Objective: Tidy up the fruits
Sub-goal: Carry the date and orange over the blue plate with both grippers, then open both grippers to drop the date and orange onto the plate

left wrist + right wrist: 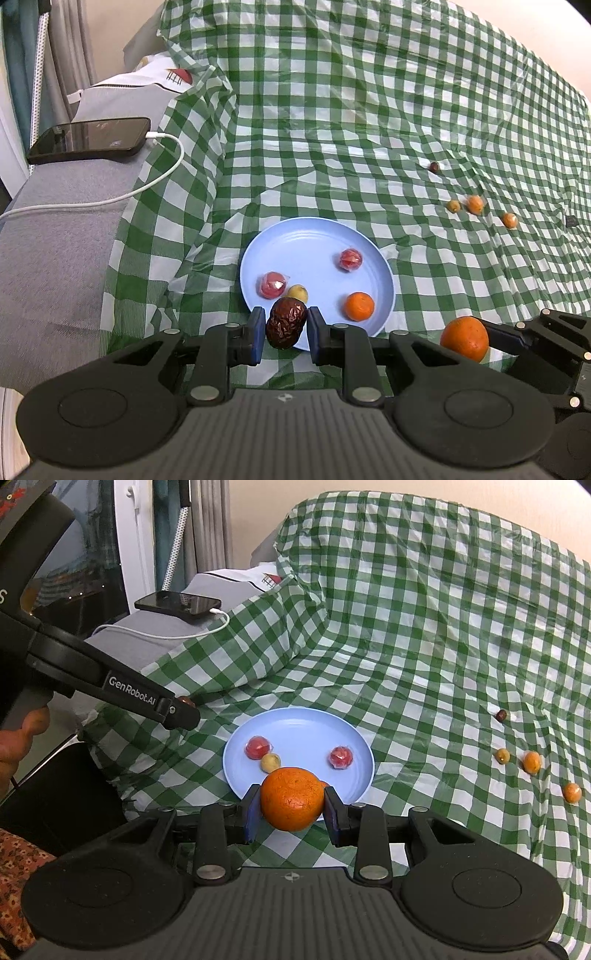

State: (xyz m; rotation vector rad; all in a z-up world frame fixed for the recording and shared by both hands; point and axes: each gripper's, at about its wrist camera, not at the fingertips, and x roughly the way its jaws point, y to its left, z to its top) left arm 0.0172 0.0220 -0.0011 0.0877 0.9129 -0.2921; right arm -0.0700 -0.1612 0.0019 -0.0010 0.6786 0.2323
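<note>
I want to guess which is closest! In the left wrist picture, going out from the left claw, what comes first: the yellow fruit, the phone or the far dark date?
1. Yellow fruit, on the plate, just past the left claw.
2. Phone, far left.
3. Far dark date, upper right on the cloth.

Green-checked cloth (369, 110) carries blue plate (295, 236), four loose fruits (475, 204).

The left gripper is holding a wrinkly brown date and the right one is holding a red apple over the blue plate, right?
Not quite. The right hand-held gripper holds an orange, not a red apple, as the right wrist view shows. The left hand-held gripper does hold the date by the blue plate.
</note>
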